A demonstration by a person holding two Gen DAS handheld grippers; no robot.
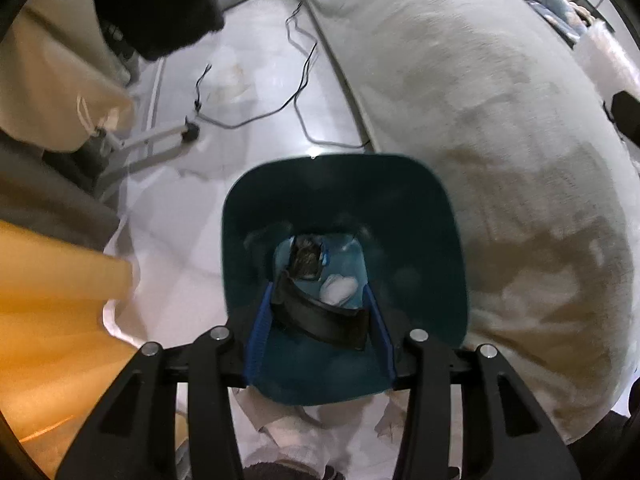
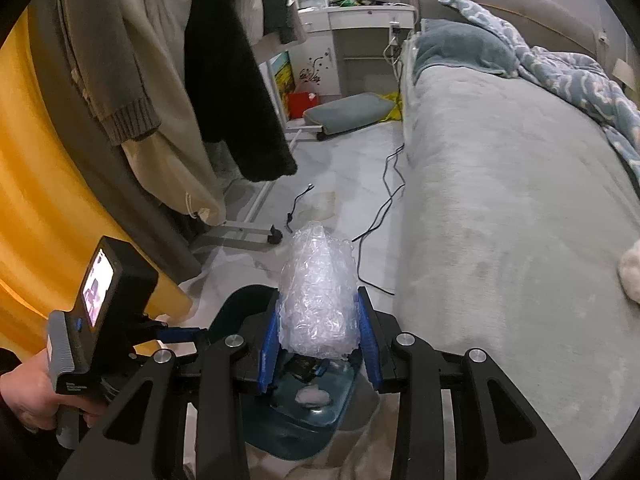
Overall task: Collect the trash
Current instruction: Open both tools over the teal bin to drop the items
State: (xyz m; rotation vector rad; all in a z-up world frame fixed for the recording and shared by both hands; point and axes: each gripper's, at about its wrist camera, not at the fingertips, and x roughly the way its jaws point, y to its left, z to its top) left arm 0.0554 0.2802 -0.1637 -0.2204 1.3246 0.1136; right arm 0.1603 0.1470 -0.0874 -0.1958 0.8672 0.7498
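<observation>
A dark teal trash bin (image 1: 416, 216) stands on the floor beside the bed; it also shows in the right wrist view (image 2: 320, 416). Inside lie a white tissue wad (image 1: 339, 289), a dark brown scrap (image 1: 306, 262) and a black strip (image 1: 328, 322). My left gripper (image 1: 320, 316) hangs open over the bin mouth, nothing between its blue pads (image 1: 260, 324). My right gripper (image 2: 320, 328) is shut on a crumpled wad of clear bubble wrap (image 2: 318, 292) and holds it above the bin. The left gripper's body (image 2: 100, 312) shows at the right view's left.
A grey-covered bed (image 2: 500, 208) runs along the right. Black cables (image 2: 384, 204) trail on the pale floor. A clothes rack with hanging coats (image 2: 224, 80) and its wheeled base (image 2: 248, 236) stand at left, by a yellow curtain (image 2: 36, 184). A grey cushion (image 2: 348, 112) lies farther back.
</observation>
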